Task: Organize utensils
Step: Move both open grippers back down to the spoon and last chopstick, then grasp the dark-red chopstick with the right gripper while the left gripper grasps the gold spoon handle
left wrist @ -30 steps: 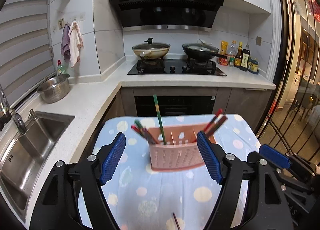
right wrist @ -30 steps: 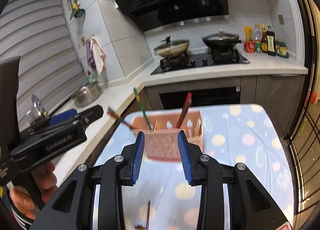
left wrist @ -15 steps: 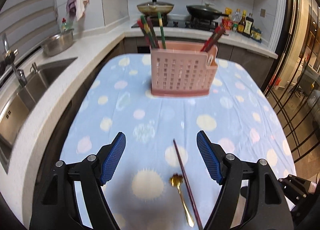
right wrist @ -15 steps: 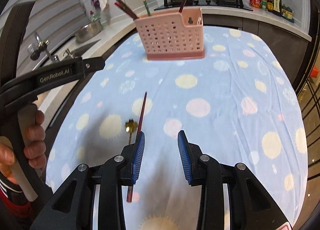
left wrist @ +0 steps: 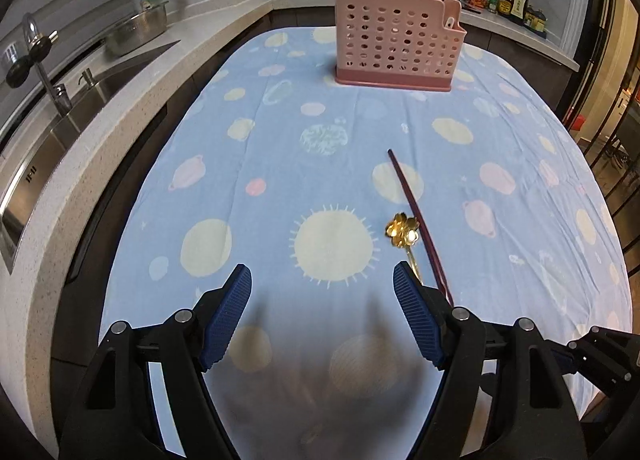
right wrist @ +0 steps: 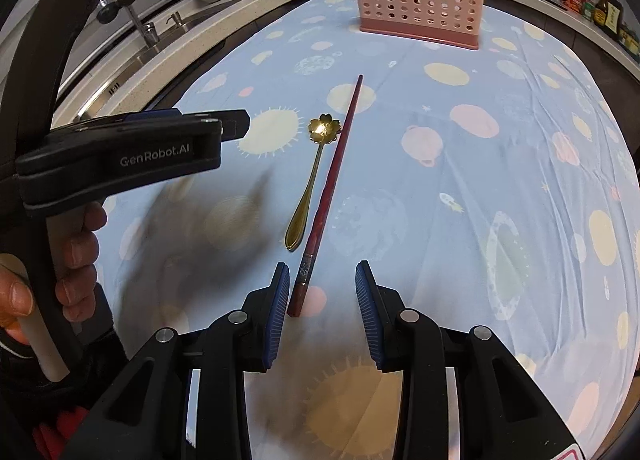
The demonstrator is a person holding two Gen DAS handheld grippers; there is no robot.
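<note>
A dark red chopstick and a gold spoon with a flower-shaped bowl lie side by side on the blue dotted tablecloth. My right gripper hovers open just over the chopstick's near end, with the stick beside its left finger. In the left wrist view my left gripper stands wide open and empty, with the spoon and chopstick by its right finger. A pink perforated utensil holder with several chopsticks stands at the table's far end.
A counter with a steel sink, tap and metal bowl runs along the left. A stove with pans and sauce bottles lies beyond the holder. A person's hand grips the left gripper's handle at the left of the right wrist view.
Both grippers have come down and tilted toward the table, from facing the stove and holder to hovering low over the spoon and chopstick. Neither gripper's opening has changed.
</note>
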